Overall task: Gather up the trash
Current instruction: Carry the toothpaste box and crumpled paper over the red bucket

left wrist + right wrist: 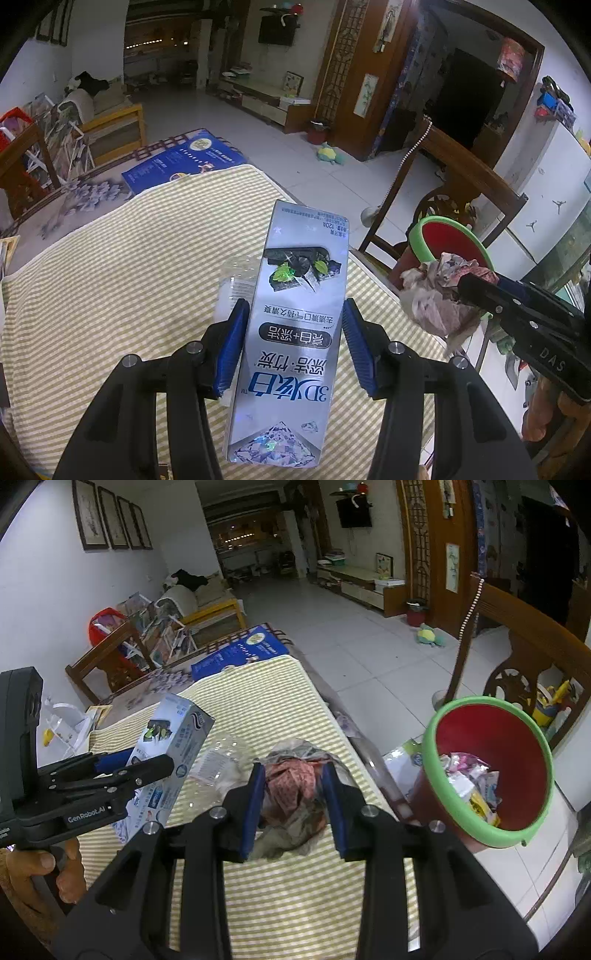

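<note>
My left gripper (293, 317) is shut on a silver toothpaste box (291, 325) and holds it above the striped table; both also show in the right wrist view, gripper (147, 764), box (170, 746). My right gripper (295, 779) is shut on a crumpled plastic wrapper wad (291, 786), seen in the left wrist view too (436, 295). A red trash bin with a green rim (491, 771) stands to the right of the table and holds several wrappers. A clear plastic piece (218, 760) lies on the cloth between the grippers.
The table carries a yellow-striped cloth (280, 897) and a blue box (240, 650) at its far end. A wooden chair (524, 657) stands behind the bin. Tiled floor (354, 642) lies beyond, with a stuffed toy (430, 635).
</note>
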Demonstrator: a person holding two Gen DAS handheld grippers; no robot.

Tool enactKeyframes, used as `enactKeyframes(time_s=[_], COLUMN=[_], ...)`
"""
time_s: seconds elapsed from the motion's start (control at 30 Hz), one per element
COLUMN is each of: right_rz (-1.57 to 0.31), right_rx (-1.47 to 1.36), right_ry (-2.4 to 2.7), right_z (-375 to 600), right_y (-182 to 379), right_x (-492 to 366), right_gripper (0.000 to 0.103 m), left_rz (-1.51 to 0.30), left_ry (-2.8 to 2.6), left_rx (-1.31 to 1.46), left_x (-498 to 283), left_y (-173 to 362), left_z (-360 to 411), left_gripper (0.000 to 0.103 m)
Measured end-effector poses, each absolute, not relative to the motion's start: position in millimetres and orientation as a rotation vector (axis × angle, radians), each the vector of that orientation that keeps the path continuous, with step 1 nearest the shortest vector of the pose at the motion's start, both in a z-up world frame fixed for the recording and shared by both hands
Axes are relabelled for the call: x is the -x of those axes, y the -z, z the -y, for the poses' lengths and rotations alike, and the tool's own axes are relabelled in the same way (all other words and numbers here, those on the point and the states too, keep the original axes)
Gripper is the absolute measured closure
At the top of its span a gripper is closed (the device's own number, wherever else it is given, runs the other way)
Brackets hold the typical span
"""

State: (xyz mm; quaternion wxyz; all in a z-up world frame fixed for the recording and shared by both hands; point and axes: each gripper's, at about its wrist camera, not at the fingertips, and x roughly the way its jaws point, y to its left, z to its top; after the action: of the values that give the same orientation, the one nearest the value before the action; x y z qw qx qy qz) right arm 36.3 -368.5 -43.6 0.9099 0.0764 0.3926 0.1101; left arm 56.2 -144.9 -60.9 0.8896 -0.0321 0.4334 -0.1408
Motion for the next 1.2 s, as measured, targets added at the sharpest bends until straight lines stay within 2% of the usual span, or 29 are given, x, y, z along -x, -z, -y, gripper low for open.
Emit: enactKeyframes(time_s=[1.2], right_rz=[-0.792], right_rx=[-0.201], right_ry=[-0.211], right_z=[499.1], right_y=[51.4], right_x=[-74.0], right_gripper=[0.071], left_rz=[-0.918], left_ry=[0.302], left_rx=[0.033], left_x=[-90.9], left_y=[58.5], left_z=[280.8], left_gripper=[0.054])
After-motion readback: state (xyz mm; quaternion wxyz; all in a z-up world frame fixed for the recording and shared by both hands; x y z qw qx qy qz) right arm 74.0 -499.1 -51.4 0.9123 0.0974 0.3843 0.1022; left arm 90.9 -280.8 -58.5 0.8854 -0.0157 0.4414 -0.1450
